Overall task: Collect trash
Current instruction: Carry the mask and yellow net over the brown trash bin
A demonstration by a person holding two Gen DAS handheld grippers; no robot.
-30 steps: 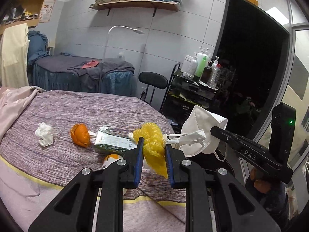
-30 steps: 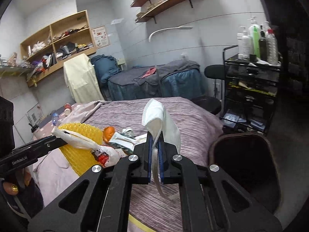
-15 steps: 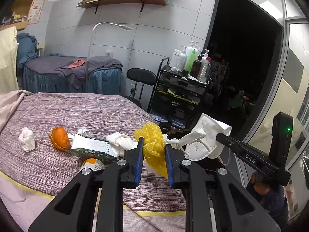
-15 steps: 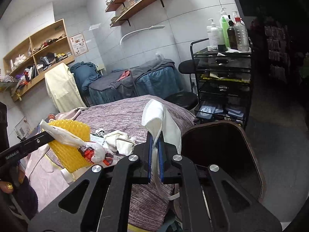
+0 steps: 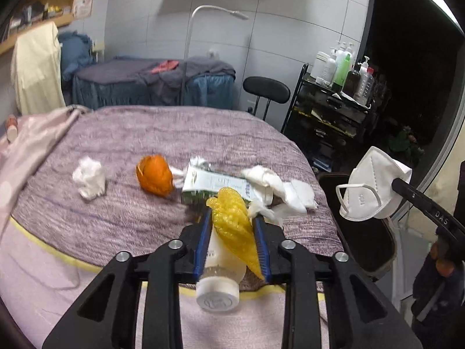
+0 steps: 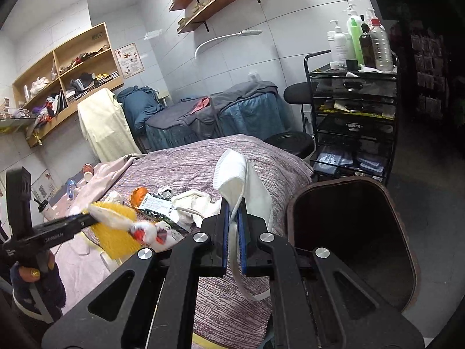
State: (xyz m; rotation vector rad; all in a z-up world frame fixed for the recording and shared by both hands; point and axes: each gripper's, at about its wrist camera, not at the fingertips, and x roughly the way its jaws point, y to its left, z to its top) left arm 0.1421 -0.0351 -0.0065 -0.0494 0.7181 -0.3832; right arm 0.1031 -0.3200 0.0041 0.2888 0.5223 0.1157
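My left gripper (image 5: 232, 221) hangs low over the near edge of the purple bed (image 5: 122, 212). Its jaws are opening, and a yellow foam net (image 5: 232, 218) still fills the gap and touches both pads. A white-capped bottle (image 5: 218, 288) shows under the net; I cannot tell whether it lies on the bed. My right gripper (image 6: 232, 212) is shut on a white face mask (image 6: 241, 180), just left of the dark brown bin (image 6: 348, 232). An orange peel (image 5: 154, 179), a crumpled tissue (image 5: 88, 180), a green-white packet (image 5: 215, 183) and white scraps (image 5: 279, 186) lie on the bed.
The bin (image 5: 363, 232) stands on the floor at the bed's right corner. Behind it are a black cart (image 6: 354, 110) with bottles on top and a black stool (image 6: 290, 142). A second covered bed (image 5: 151, 84) and wall shelves lie farther back.
The left gripper has dropped toward the bed and its jaws have widened around the yellow net. The right gripper has carried the mask closer to the bin.
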